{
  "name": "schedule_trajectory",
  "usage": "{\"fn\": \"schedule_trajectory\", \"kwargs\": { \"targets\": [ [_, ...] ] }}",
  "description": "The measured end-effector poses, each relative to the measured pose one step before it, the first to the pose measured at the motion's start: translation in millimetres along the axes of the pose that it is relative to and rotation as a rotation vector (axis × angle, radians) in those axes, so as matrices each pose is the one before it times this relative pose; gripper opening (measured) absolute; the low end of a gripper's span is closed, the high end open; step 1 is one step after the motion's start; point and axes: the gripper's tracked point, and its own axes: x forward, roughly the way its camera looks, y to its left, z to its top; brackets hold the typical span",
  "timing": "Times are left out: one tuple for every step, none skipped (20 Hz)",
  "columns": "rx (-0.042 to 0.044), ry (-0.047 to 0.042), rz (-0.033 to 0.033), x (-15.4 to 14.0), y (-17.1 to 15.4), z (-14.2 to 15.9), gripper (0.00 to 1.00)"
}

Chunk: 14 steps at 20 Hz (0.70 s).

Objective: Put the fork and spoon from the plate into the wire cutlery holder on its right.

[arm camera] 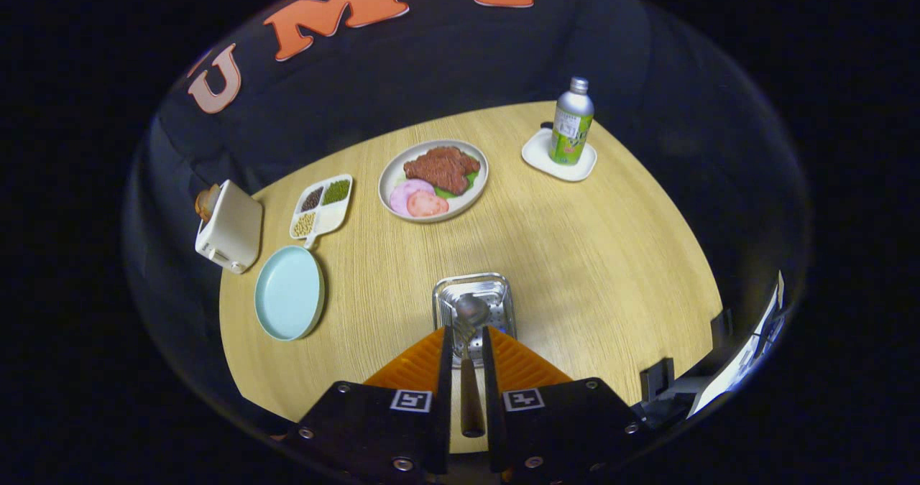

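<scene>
The wooden tabletop (589, 269) is seen spread beyond the hand-held gripper (466, 341). An empty blue plate (289, 293) is set ahead-left. The cutlery holder (474, 305) is placed just ahead. A wooden-handled spoon (471, 359) is clamped between narrowed fingers, its bowl over the holder.

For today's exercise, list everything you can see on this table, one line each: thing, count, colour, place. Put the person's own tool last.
Cutlery holder: one, silver, just ahead of the fingers.
Spoon: one, metal bowl with wooden handle, between the fingers, bowl over the holder.
Plate: one, pale blue, left of the holder.
Toaster: one, cream, beyond the blue plate.
Divided dish: one, white, holding beans.
Food plate: one, beige, mid-table.
Bottle: one, silver and green, on a white coaster.
Table: one, light wood.
Gripper: one, shut on the spoon.
</scene>
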Motion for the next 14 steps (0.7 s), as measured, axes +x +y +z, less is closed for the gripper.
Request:
{"fn": "schedule_trajectory", "kwargs": {
  "targets": [
    [-0.00775,-0.05483,0.00127,-7.06,-1.26,15.57,0.26],
    [-0.01075,-0.06057,-0.00216,-6.97,-1.23,15.37,0.34],
    [-0.01250,-0.06132,-0.00142,-7.58,-0.92,17.46,0.39],
    [-0.01035,-0.06540,0.00249,-6.04,-0.07,18.63,0.48],
    [-0.00655,-0.06879,0.00272,-4.66,1.43,20.29,0.57],
    [-0.00425,-0.07298,0.00359,-4.68,0.69,20.31,0.65],
    [-0.00262,-0.06506,0.00473,-4.56,1.11,18.64,0.71],
    [-0.00061,-0.06402,0.01067,-5.37,2.57,17.70,0.76],
    [-0.00256,-0.06652,0.00735,-5.46,1.99,20.36,0.78],
    [-0.00926,-0.06198,0.00853,-4.17,1.43,16.72,0.81],
    [-0.01344,-0.05699,-0.00197,-3.21,-0.54,14.81,0.82],
    [-0.01648,-0.05642,-0.00263,-2.27,0.05,13.74,0.87],
    [-0.01619,-0.05247,-0.00678,-2.23,0.14,13.94,0.89],
    [-0.01441,-0.05103,-0.00134,-2.16,1.60,13.32,0.93]
  ]
}}
